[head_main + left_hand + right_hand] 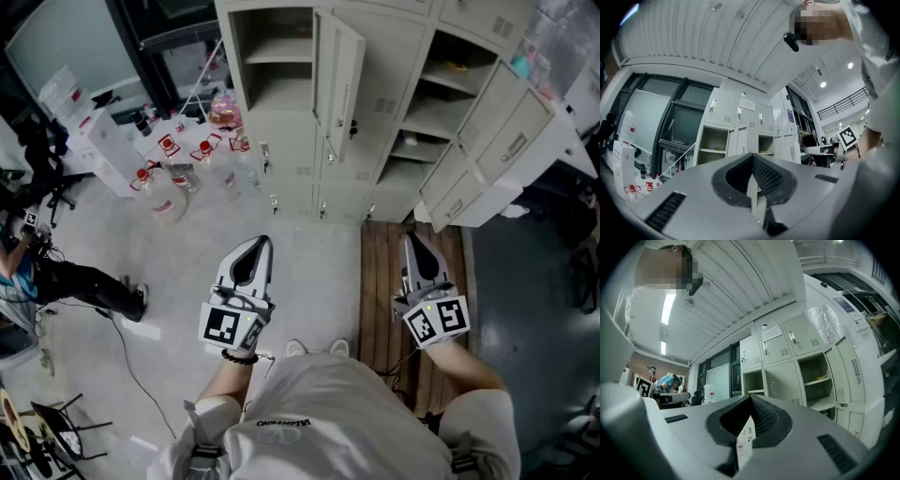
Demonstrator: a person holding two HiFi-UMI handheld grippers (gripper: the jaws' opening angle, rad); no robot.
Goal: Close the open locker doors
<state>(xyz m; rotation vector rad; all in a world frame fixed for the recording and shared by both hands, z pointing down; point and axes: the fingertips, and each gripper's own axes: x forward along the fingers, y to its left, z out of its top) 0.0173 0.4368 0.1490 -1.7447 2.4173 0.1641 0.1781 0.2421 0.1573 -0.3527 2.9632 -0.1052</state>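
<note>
Lockers (291, 178): centre door (339, 80) ajar, right-hand doors (511, 141) swung wide; all well ahead of both tools. Jaws together, empty, on left tool (255, 251) and right tool (413, 246). Risk: closed tips may skid off smooth panels; a hard shove could bounce a door back open.

A pale grey concrete floor (309, 272) carries a strip of brown wooden slats (384, 281) and a cluster of clear bottles with red labels (169, 192). Overhead is a white ribbed ceiling (708, 42) with a long strip light (668, 308). Dark-framed windows (679, 126) stand along a wall.
</note>
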